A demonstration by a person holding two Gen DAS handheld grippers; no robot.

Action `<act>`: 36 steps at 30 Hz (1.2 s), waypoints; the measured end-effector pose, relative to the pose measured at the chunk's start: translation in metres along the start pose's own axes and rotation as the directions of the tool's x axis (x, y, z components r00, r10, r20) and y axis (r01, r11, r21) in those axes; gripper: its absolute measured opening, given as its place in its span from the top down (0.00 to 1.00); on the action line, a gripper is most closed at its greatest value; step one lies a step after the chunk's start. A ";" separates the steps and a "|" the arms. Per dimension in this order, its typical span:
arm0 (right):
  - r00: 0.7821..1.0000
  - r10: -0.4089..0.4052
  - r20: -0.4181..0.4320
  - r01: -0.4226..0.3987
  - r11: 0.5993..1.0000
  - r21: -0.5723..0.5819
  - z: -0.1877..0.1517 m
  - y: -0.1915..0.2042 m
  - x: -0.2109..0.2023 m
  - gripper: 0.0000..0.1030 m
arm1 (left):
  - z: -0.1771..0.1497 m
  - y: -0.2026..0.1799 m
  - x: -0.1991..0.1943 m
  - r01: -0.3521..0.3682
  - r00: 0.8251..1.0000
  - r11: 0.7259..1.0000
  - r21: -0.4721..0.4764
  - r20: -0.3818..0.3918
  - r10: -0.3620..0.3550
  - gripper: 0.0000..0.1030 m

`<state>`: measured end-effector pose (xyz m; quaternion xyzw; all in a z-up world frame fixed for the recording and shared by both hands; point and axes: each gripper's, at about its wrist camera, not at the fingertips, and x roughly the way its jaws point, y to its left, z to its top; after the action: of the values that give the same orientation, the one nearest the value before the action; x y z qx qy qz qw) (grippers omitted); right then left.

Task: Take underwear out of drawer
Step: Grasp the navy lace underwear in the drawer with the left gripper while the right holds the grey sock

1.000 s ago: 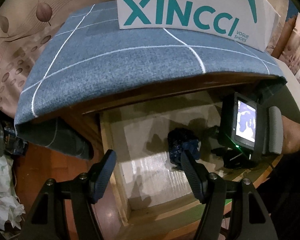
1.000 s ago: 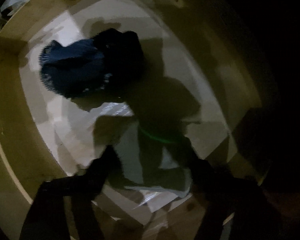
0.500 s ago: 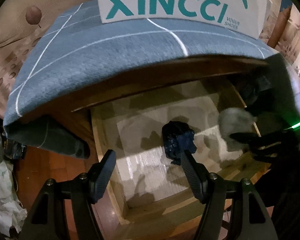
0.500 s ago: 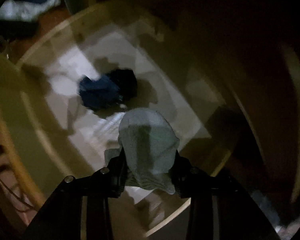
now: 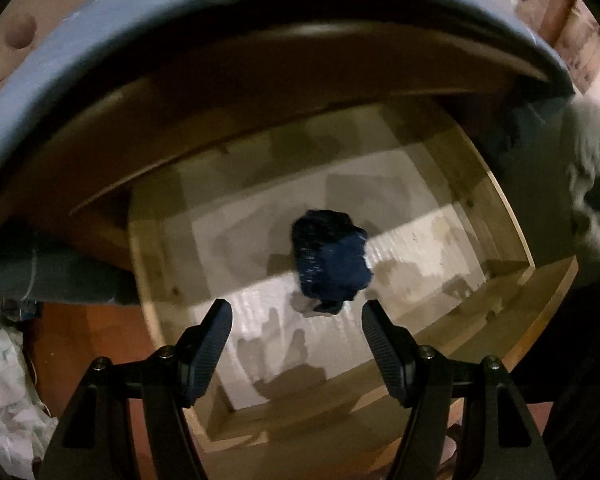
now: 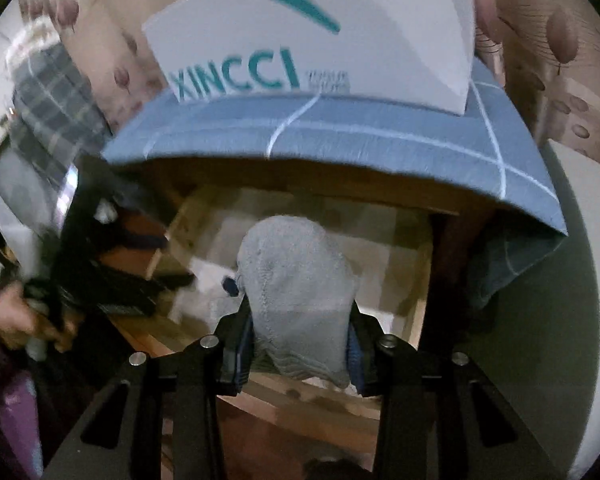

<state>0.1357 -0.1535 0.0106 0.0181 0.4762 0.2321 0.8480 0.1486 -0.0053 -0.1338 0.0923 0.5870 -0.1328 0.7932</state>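
The wooden drawer [image 5: 512, 248] is pulled open, with a pale liner on its floor. A dark blue bundle of underwear [image 5: 330, 262] lies in the middle of the floor. My left gripper [image 5: 296, 336] is open and empty, hovering above the drawer just in front of the blue bundle. My right gripper [image 6: 298, 340] is shut on a grey piece of underwear [image 6: 296, 280] and holds it up above the drawer's front edge [image 6: 300, 400]. The grey piece also shows at the right edge of the left wrist view [image 5: 592, 176].
A blue cloth with white lines [image 6: 340, 128] covers the cabinet top, with a white XINCCI shoe box [image 6: 312, 40] on it. The cabinet's overhang [image 5: 260, 92] hangs over the drawer's back. Crumpled pale fabric [image 5: 4, 400] lies on the floor at left.
My right gripper has risen out of the drawer with the grey underwear and now faces the cabinet. My left gripper has moved lower and closer over the drawer, toward the blue bundle.
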 end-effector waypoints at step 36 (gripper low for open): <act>0.958 0.246 0.147 -0.266 0.954 0.138 -0.014 -0.041 -0.010 0.64 | 0.058 -0.037 0.121 -0.007 0.938 0.998 0.062 -0.346 0.028 0.33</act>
<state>0.1354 -0.1967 0.0004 0.1610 0.4313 0.3003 0.8354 0.2225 -0.0699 -0.2325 0.1430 0.7126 -0.1249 0.6753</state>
